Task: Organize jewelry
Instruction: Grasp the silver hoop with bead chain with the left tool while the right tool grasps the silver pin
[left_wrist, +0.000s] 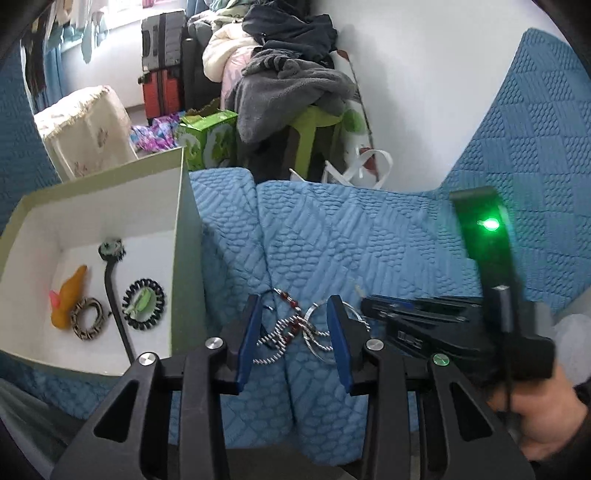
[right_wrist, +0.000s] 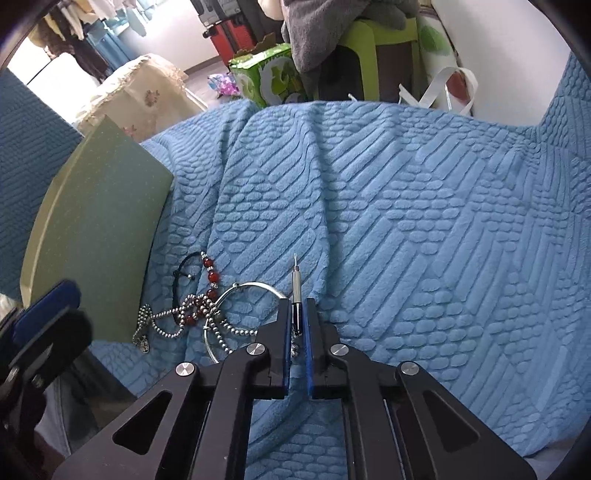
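Note:
A tangle of jewelry lies on the blue textured cover: a silver bead chain (right_wrist: 192, 314), a red bead bracelet (right_wrist: 211, 277) and a silver bangle (right_wrist: 251, 291). My left gripper (left_wrist: 293, 328) is open, its fingers on either side of the tangle (left_wrist: 291, 332). My right gripper (right_wrist: 297, 325) is shut on a thin black-and-silver stick pin (right_wrist: 296, 291) that points forward. It also shows in the left wrist view (left_wrist: 424, 317), just right of the tangle. The open white box (left_wrist: 177, 229) at left holds a black hair stick, an orange clip and two hair ties.
The box's green wall (right_wrist: 103, 236) stands left of the jewelry. The blue cover (right_wrist: 406, 221) stretches right and forward. Beyond its edge are a green carton (left_wrist: 210, 136), a green stool with piled clothes (left_wrist: 295, 88) and a cream cushion (left_wrist: 85, 125).

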